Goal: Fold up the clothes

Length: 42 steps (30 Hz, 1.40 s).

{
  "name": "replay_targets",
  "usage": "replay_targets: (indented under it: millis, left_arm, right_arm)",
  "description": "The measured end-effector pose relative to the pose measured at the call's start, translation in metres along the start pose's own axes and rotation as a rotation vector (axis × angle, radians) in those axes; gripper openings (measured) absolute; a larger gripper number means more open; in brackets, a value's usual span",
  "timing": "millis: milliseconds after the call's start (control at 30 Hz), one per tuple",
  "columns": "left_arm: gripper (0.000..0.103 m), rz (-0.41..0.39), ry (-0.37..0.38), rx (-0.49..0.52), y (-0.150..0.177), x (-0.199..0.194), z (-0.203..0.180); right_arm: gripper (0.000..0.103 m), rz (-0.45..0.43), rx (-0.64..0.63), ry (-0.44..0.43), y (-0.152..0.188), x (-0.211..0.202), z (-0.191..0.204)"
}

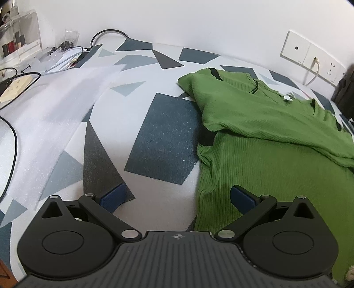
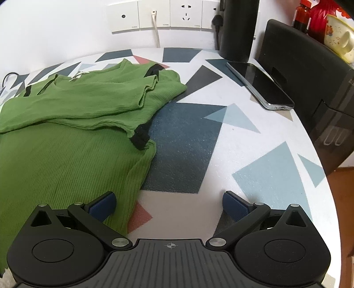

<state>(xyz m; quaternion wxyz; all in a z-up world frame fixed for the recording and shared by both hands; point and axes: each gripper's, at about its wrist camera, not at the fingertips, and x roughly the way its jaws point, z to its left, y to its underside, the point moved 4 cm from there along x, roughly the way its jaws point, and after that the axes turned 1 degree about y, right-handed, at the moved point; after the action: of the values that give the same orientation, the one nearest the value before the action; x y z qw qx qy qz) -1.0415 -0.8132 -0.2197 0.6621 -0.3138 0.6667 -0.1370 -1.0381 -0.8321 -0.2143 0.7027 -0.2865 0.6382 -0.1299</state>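
Note:
A green ribbed shirt [image 1: 261, 141] with black sleeve cuffs lies flat on the patterned table cover, its sleeves folded across the chest. In the right wrist view the same shirt [image 2: 66, 137] fills the left half. My left gripper [image 1: 177, 198] is open above the shirt's left hem edge, its right pad over the fabric and its left pad over the cover. My right gripper [image 2: 169, 205] is open at the shirt's right hem edge, with the left pad over the fabric. Neither holds anything.
A phone [image 2: 258, 83] lies at the right, beside a black box [image 2: 309, 88] and a dark cylinder [image 2: 237, 28]. Wall sockets [image 2: 154, 15] with a white cable stand behind. A white foam sheet [image 1: 55, 106], a power strip [image 1: 15, 87] and cables lie at the left.

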Motion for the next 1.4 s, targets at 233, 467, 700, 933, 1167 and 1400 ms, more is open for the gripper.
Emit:
replay_targets:
  millis: [233, 467, 700, 933, 1167, 1400]
  left_arm:
    - [0.103, -0.007, -0.037, 0.041, 0.004, 0.002, -0.007]
    - [0.103, -0.024, -0.044, 0.035, 0.007, 0.001, -0.008]
    - [0.103, -0.012, -0.046, 0.037, 0.009, -0.001, -0.009]
    - [0.103, 0.008, -0.059, 0.022, 0.01, -0.002, -0.009]
    - [0.103, 0.022, -0.049, 0.034, 0.011, -0.003, -0.008]
    - [0.103, 0.024, -0.048, 0.036, 0.012, -0.005, -0.009]
  right_arm:
    - [0.102, -0.026, 0.001, 0.005, 0.001, 0.0, 0.001]
    - [0.102, -0.067, 0.018, 0.018, 0.005, -0.001, 0.003]
    - [0.102, -0.073, 0.024, 0.023, 0.006, -0.002, 0.003]
    - [0.102, -0.042, 0.042, 0.039, 0.004, -0.001, 0.004]
    - [0.102, 0.015, 0.037, 0.036, -0.001, 0.001, 0.003]
    - [0.102, 0.069, 0.025, 0.03, -0.007, 0.004, 0.002]
